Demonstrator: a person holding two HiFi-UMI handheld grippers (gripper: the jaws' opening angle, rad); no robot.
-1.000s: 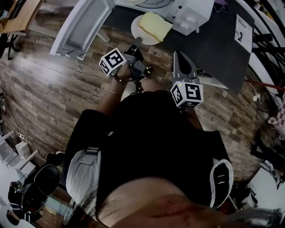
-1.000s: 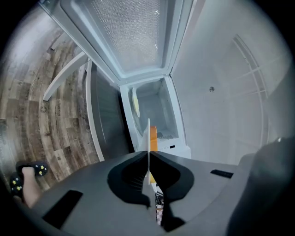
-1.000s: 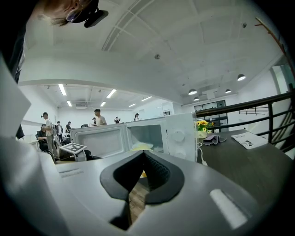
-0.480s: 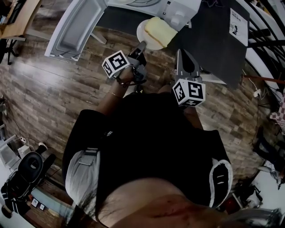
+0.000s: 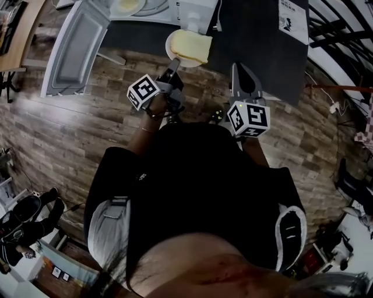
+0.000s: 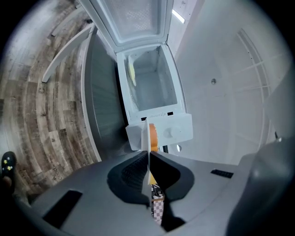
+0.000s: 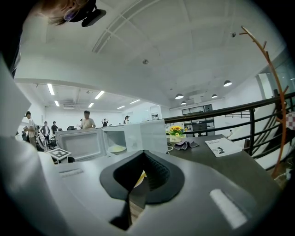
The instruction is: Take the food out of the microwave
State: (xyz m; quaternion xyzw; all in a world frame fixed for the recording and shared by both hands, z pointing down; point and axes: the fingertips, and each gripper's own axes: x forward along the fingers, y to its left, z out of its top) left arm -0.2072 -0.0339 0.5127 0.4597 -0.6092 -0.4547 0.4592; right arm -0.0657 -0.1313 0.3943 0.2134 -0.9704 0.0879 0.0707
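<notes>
Because the left tool (image 5: pixel 174 63) is clamped on only the 7 o'clock rim of the plate (image 5: pixel 170 43), while the closed, empty right tool (image 5: pixel 241 67) at 3 o'clock lends no support, the plate could sag or twist in the pads and shed the food (image 5: pixel 192 46). The plate is at the desk's (image 5: pixel 256 46) near edge, just before the microwave (image 5: pixel 195 10). The food lies flat, its long axis running roughly 9 to 3 o'clock in the head view.
</notes>
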